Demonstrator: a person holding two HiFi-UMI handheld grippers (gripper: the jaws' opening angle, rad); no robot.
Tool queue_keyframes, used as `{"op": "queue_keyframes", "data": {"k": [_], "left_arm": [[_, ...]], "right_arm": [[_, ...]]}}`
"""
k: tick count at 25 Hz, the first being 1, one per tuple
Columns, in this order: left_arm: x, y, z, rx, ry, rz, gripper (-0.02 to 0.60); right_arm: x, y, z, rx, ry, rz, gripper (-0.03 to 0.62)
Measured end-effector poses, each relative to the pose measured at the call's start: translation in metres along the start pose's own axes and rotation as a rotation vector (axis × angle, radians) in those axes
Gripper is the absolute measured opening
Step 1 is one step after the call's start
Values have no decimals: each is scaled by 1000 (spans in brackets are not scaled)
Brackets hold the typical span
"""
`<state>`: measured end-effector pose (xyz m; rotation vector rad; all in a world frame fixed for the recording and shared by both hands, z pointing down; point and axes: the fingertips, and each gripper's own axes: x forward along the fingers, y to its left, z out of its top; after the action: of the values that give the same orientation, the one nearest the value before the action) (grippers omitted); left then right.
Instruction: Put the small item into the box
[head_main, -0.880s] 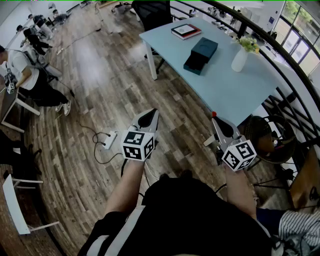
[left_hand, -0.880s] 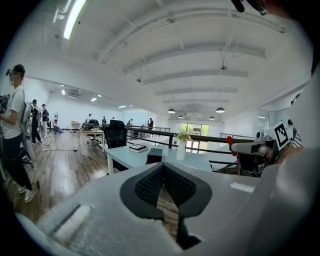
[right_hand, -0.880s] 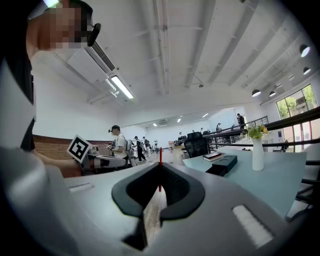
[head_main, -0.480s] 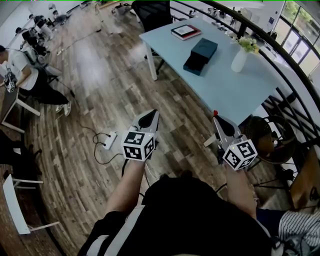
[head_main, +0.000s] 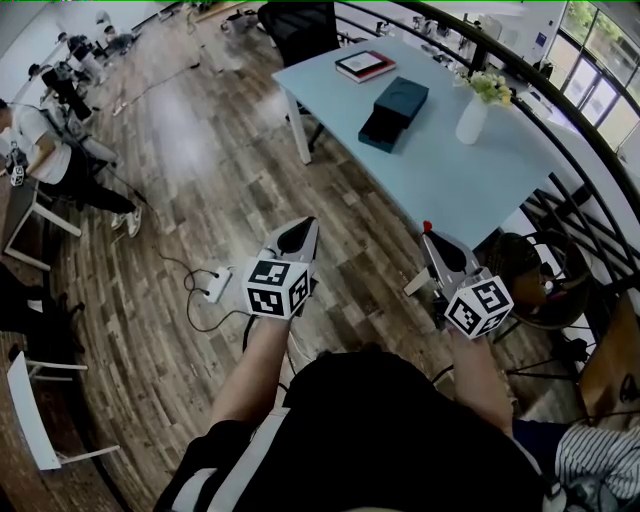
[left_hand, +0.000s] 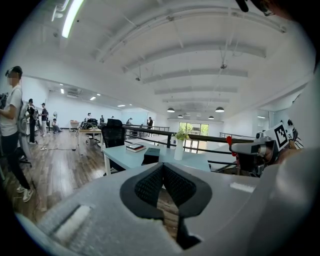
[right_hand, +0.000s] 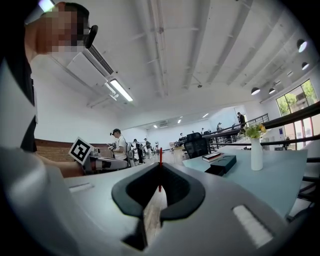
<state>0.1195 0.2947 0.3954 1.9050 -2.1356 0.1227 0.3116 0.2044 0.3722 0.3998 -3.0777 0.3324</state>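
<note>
My right gripper (head_main: 428, 232) is clenched on the small red item (right_hand: 160, 156), a thin sliver standing up between its jaws. My left gripper (head_main: 308, 226) is clenched too, jaws pressed together on nothing.

Both hang over wooden floor (head_main: 200, 150). The right one is near the desk's (head_main: 470, 185) near corner, and the left one is farther out over open boards. A power strip (head_main: 215, 283) and its cable lie on the floor just left of my left gripper. A dark railing (head_main: 560, 120) curves along the desk's right side.

The box (head_main: 395, 108), dark, lies well ahead of the right gripper, towards the desk's far end and clear of every edge. 1 book (head_main: 364, 64) sits beyond it near the far corner. 1 white vase (head_main: 470, 118) stands beside it on the right. A black chair (head_main: 300, 25) stands behind the far end, and a person (head_main: 40, 140) is off at the left wall.
</note>
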Motion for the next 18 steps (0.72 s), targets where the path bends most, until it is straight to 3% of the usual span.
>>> {"op": "queue_keyframes", "data": {"k": [10, 18], "left_arm": [[14, -30, -4, 4, 13, 9, 8], [29, -23, -10, 11, 47, 5, 8]], "right_arm": [[-24, -29, -4, 34, 6, 12, 12], [-16, -45, -17, 84, 13, 3, 12]]}}
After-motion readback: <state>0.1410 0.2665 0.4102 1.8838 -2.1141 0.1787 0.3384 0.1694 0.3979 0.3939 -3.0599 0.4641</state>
